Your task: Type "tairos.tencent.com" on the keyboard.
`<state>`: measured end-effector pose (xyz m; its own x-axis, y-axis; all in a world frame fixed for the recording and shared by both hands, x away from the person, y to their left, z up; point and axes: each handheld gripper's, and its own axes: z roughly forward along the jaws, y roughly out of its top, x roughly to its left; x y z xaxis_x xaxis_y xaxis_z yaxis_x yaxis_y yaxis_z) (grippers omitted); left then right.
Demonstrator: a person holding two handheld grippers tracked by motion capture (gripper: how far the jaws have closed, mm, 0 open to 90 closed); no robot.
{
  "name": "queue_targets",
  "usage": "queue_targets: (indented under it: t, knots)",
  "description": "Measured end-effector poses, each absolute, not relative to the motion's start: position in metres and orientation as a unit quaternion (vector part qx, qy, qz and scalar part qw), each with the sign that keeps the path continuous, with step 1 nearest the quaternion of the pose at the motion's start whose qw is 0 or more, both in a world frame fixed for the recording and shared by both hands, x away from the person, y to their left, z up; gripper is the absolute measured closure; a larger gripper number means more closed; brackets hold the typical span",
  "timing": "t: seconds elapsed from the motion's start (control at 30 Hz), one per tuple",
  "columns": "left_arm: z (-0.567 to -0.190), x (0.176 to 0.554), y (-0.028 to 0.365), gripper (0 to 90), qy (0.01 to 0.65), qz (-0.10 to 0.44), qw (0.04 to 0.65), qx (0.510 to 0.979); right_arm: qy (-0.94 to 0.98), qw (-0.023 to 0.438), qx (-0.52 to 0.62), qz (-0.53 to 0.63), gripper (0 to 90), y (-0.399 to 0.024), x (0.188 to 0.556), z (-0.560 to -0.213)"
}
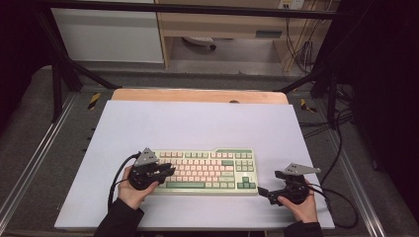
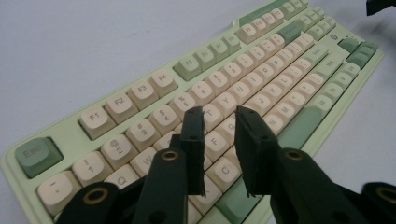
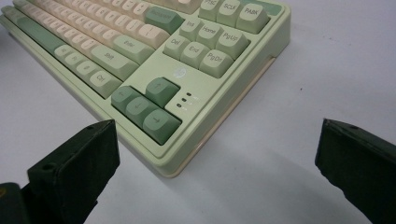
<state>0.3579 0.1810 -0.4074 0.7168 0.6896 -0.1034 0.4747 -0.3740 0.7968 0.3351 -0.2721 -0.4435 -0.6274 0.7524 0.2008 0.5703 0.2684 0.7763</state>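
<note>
A pale green keyboard (image 1: 205, 170) with cream and green keys lies flat on the white mat near the front middle. My left gripper (image 1: 169, 171) hovers over its left half. In the left gripper view the left gripper (image 2: 219, 119) has its jaws a narrow gap apart above the letter keys of the keyboard (image 2: 261, 70), holding nothing. My right gripper (image 1: 262, 191) sits low on the mat by the keyboard's front right corner. In the right gripper view the right gripper (image 3: 217, 135) stands wide open, and the arrow-key corner of the keyboard (image 3: 159, 100) lies just ahead between the jaws.
The white mat (image 1: 197, 123) covers a wooden table (image 1: 197, 95) inside a black metal frame. Cables (image 1: 341, 148) trail on the floor at the right. A cabinet (image 1: 108, 34) and desk stand beyond the table.
</note>
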Motion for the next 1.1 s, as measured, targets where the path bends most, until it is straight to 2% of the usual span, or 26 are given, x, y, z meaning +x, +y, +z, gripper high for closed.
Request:
queue_targets:
  t: [0.37, 1.1]
  knots:
    - [-0.412, 0.369, 0.162, 89.7, 0.353, 0.118, 0.425, 0.825, 0.789, 0.105, 0.419, 0.437, 0.4, -0.272, 0.335, -0.443]
    - [-0.426, 0.383, 0.147, 90.0, 0.363, 0.132, 0.396, 0.833, 0.79, 0.104, 0.418, 0.436, 0.4, -0.272, 0.335, -0.443]
